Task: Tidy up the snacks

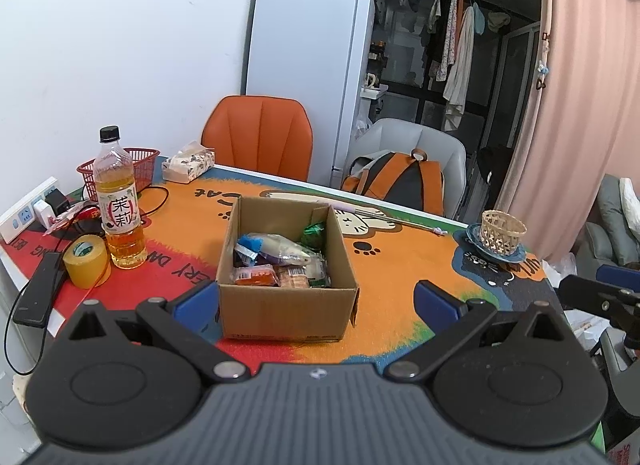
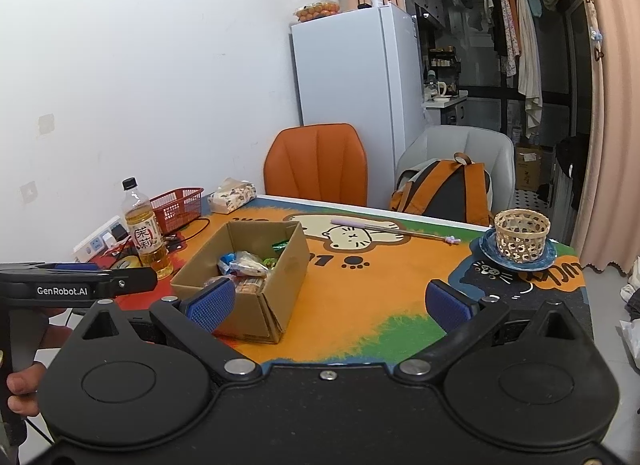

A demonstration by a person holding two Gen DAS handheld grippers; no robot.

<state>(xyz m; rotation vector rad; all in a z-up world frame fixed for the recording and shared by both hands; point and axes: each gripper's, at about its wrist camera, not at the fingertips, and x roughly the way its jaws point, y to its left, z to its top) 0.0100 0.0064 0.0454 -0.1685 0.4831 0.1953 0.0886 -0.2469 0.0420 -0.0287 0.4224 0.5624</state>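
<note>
I see the box (image 1: 286, 265) on the table mat (image 1: 400, 265), right in front of my left claw (image 1: 316, 301) and a bit between its blue pads. The box is brown and open on top. The snacks (image 1: 280, 261) are inside it: small packs in blue, white, orange and green. I cannot read the words on the packs.

My left claw is spread wide and holds nothing. Its left pad sits just beside the near left corner of the box.

My right claw (image 2: 330, 307) is spread wide too, with nothing in it. From there the box (image 2: 244, 277) is ahead and to the left, next to that claw's left pad. Further left I see the side of the other claw, with "GenRobot.AI" on it, and a hand (image 2: 24, 389) around its grip.

Left of the box stands a bottle (image 1: 119, 201) of yellow drink with a black cap. Its label says "茉莉". A roll of yellow tape (image 1: 86, 261) sits beside the bottle. Behind them is a red basket (image 1: 138, 167) and a tissue pack (image 1: 188, 163).

Far ahead to the right, a small woven basket (image 1: 502, 231) stands on a blue plate (image 1: 478, 243). The mat has cats on it, with upside-down words near the far edge that I read as "Cat".
</note>
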